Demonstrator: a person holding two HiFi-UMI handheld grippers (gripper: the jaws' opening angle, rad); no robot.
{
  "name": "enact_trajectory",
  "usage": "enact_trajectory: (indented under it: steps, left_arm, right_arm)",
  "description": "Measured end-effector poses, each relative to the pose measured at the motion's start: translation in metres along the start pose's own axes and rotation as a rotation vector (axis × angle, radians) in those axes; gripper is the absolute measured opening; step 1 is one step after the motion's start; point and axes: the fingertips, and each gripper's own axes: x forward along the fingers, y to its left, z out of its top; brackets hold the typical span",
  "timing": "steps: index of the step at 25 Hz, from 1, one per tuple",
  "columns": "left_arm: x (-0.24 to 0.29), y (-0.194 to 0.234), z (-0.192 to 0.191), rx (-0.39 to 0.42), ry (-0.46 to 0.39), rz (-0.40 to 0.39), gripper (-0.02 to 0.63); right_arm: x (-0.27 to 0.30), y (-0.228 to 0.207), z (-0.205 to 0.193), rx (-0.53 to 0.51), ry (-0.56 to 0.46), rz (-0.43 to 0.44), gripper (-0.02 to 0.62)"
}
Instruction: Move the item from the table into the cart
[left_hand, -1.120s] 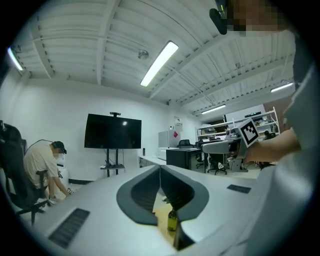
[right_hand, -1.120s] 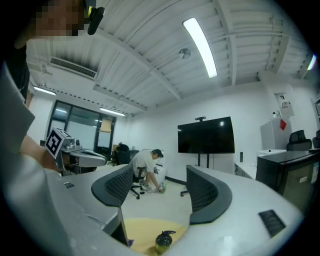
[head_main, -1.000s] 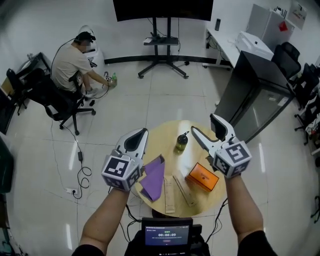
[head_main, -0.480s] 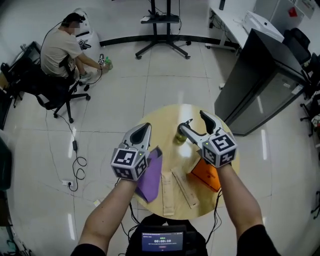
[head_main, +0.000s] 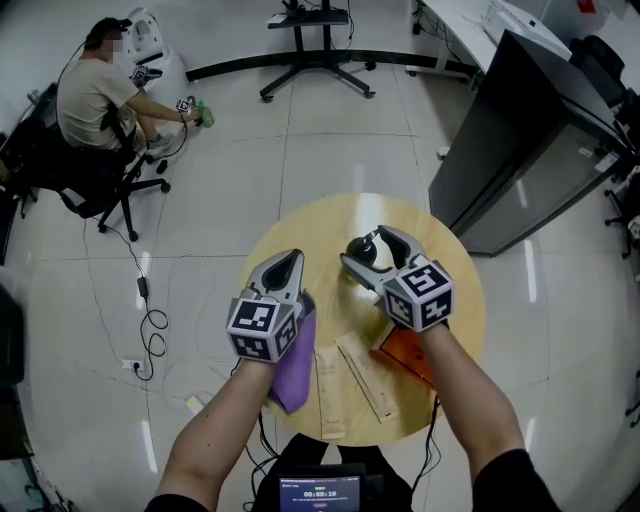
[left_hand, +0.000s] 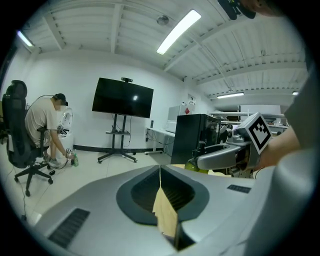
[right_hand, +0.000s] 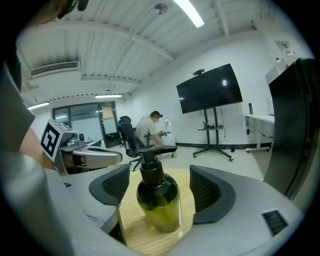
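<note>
A dark green pump bottle (head_main: 359, 254) stands upright on the round wooden table (head_main: 300, 225). My right gripper (head_main: 364, 246) is open, one jaw on each side of the bottle, and its jaws have just been opening. In the right gripper view the bottle (right_hand: 159, 200) stands between the pads (right_hand: 116, 184) with a gap on both sides of it. My left gripper (head_main: 289, 258) is shut and empty, just left of the bottle, over the table. In the left gripper view its jaws (left_hand: 160, 172) meet in a line, and the right gripper (left_hand: 225, 156) shows to the right.
On the table lie a purple cloth (head_main: 290, 372), an orange box (head_main: 404, 350) and two long paper-wrapped sticks (head_main: 330, 392). A black cabinet (head_main: 520, 130) stands at the right. A seated person (head_main: 90, 95) and an office chair are far left; a TV stand (head_main: 315, 45) is behind.
Both grippers have come down toward the table. The right gripper's jaws now stand around the pump bottle, which was ahead of them before.
</note>
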Motion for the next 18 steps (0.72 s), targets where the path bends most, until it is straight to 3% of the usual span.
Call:
enact_trajectory:
  steps: [9, 16, 18]
  left_arm:
    - [0.034, 0.009, -0.017, -0.018, 0.025, -0.009, 0.012]
    - [0.029, 0.005, -0.023, -0.036, 0.028, -0.012, 0.012]
    - [0.031, 0.003, -0.02, -0.032, 0.027, -0.008, 0.012]
  right_arm:
    - [0.037, -0.018, -0.018, 0.009, -0.009, 0.013, 0.39]
    - [0.046, -0.022, -0.015, -0.046, -0.023, -0.003, 0.387]
    - [0.043, -0.026, -0.012, -0.064, -0.034, -0.015, 0.279]
